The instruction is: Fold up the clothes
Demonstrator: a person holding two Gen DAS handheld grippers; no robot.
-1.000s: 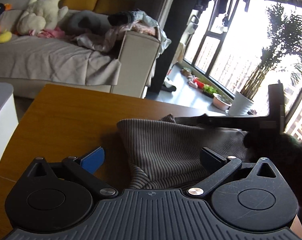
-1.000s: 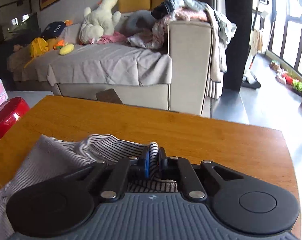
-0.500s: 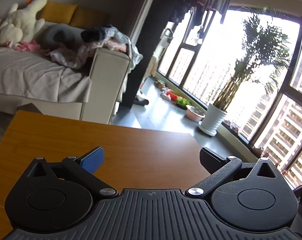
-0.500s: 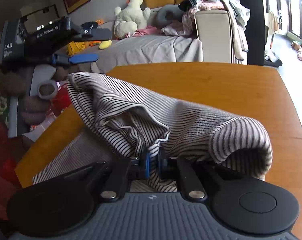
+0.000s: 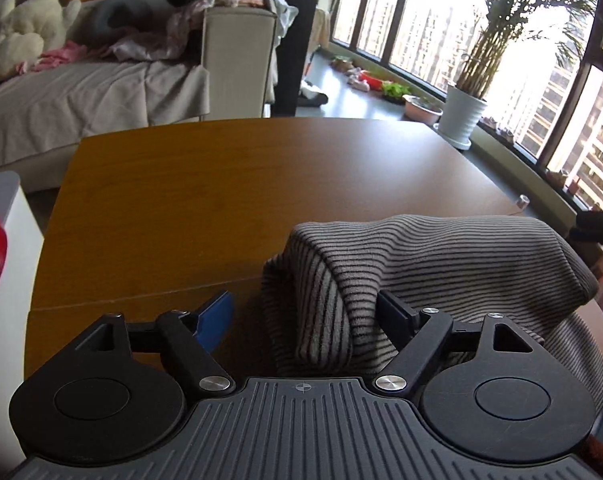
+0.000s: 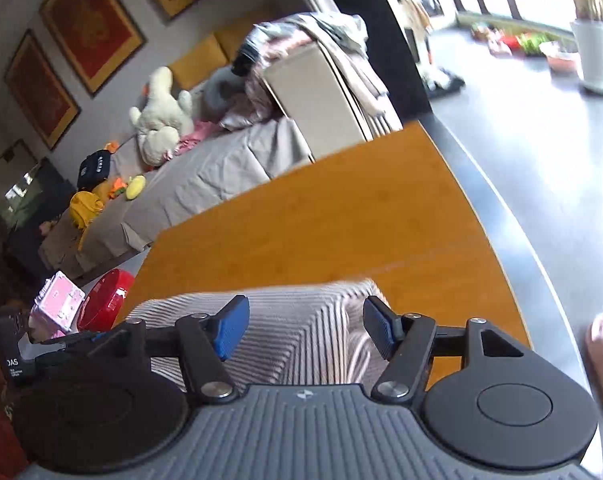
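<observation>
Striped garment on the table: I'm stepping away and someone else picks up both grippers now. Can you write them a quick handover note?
Left gripper: open, holding nothing; a fold of the striped garment lies between its fingers.
Right gripper: open, fingers apart above the same garment, nothing clamped.
The garment lies bunched at the near edge of the wooden table, one rolled fold on top, part hanging over the edge.
Done: at most a rough first fold.
Left: flatten it, square the edges, finish folding. More clothes sit on the sofa arm.
</observation>
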